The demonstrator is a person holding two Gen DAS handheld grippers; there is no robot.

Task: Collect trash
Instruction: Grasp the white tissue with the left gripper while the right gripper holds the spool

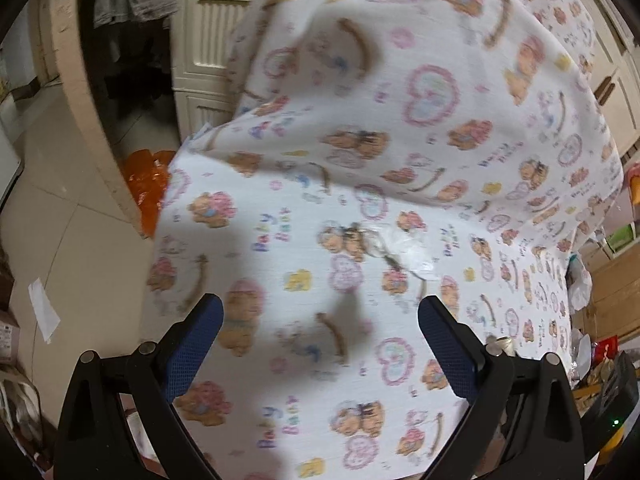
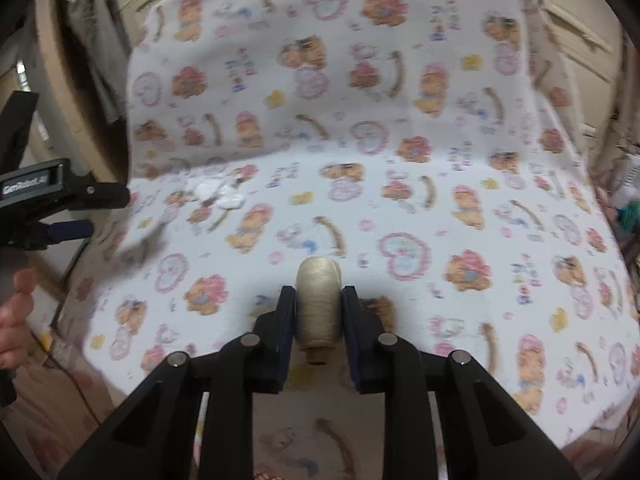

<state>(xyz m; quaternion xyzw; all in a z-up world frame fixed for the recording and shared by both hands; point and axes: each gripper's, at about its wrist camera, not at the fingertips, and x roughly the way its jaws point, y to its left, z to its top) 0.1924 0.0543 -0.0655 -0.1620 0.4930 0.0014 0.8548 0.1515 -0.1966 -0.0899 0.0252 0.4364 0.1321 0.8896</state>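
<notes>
A crumpled clear plastic wrapper lies on the seat of a chair draped in a white bear-print cloth. My left gripper is open and empty, held just in front of the wrapper. In the right wrist view the wrapper sits at the seat's left, with the left gripper beside it at the frame's left edge. My right gripper is shut on a beige spool of thread, held above the cloth near the seat's front.
An orange plastic bag lies on the tiled floor left of the chair, with a white paper scrap nearer. Cream cabinet doors stand behind. Cardboard boxes and clutter crowd the right side.
</notes>
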